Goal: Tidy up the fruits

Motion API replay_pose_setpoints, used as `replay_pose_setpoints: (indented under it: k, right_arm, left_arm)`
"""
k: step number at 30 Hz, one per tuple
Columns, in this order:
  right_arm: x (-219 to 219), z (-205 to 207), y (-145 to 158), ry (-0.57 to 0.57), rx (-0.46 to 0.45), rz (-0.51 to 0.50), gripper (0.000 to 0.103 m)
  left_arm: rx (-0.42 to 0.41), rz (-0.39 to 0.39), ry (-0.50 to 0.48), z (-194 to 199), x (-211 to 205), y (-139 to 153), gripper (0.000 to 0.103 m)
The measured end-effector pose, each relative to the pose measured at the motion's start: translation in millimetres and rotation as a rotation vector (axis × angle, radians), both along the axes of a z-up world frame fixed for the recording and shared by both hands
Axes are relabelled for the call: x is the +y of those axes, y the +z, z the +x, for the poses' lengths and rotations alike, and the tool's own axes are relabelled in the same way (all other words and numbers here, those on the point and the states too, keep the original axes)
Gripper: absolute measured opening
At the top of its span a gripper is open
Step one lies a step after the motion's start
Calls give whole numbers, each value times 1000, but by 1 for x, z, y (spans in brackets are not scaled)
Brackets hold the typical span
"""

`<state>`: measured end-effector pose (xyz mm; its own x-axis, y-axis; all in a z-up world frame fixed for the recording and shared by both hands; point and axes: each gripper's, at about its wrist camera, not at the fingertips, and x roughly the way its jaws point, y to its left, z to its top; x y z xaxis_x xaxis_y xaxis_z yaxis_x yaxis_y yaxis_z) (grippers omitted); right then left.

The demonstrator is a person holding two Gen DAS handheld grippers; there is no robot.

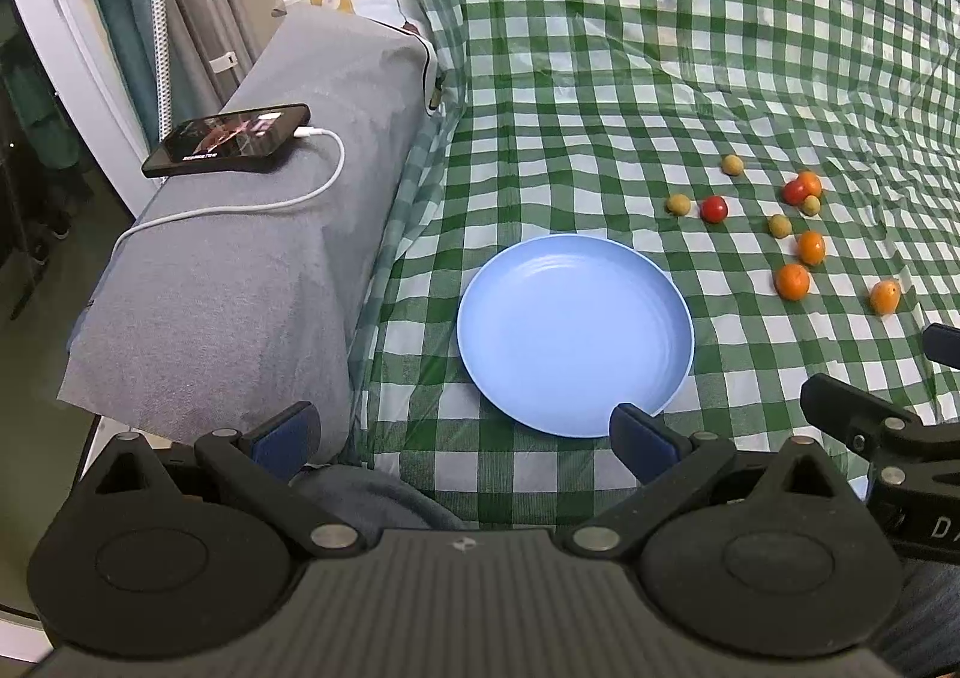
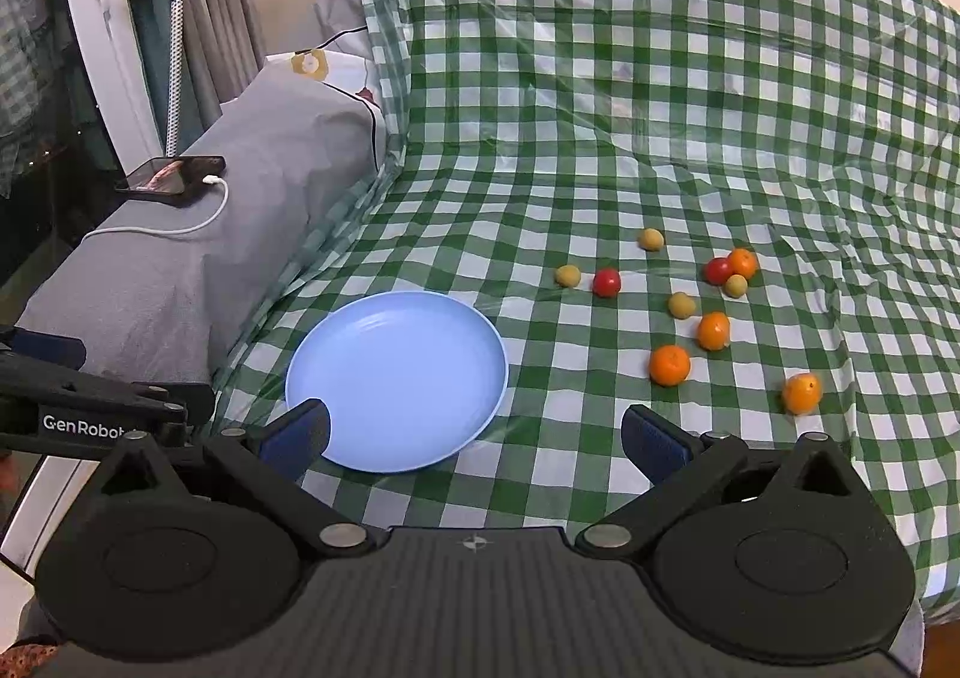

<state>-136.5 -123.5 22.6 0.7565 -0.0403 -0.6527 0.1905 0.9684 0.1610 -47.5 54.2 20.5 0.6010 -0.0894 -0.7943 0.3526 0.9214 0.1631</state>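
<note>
Fruits lie loose on the green-checked cloth [image 2: 600, 138] that covers the bed, all to the right of the blue plate [image 2: 456, 426]: four oranges, the nearest at the right [image 2: 801, 392], two red tomatoes, one [image 2: 606, 282] just beside a yellowish fruit [image 2: 567, 276], and three more of the small yellowish fruits. The plate holds nothing, so by my reading the sorting has not begun and every fruit is left to move. The left gripper [image 1: 462, 432] hangs over the plate's near rim, the right gripper [image 2: 474, 438] over the plate's near right edge; both sets of jaws stand wide with nothing between them. One tomato, an orange and a yellowish fruit touch in a cluster [image 2: 732, 270], which may make a clean pick harder. A phone [image 1: 231, 139] on its charging cable [image 1: 282, 201] rests on the grey bolster at the left, well apart from the fruit.
</note>
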Motion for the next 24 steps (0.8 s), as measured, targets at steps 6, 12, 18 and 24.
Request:
replay_pose_setpoints:
  k: [6, 12, 18, 24]
  right_arm:
    - [0, 0, -1, -1, 18, -5, 102]
    - [2, -1, -4, -3, -28, 2, 102]
    - [2, -1, -3, -9, -30, 9, 102]
    - [-9, -4, -8, -46, -18, -13, 102]
  left_arm:
    - [0, 4, -1, 0, -1, 0, 103]
    - [0, 4, -3, 0, -1, 0, 103]
    - [3, 14, -3, -1, -3, -1, 103]
    - [20, 33, -16, 0, -15, -6, 103]
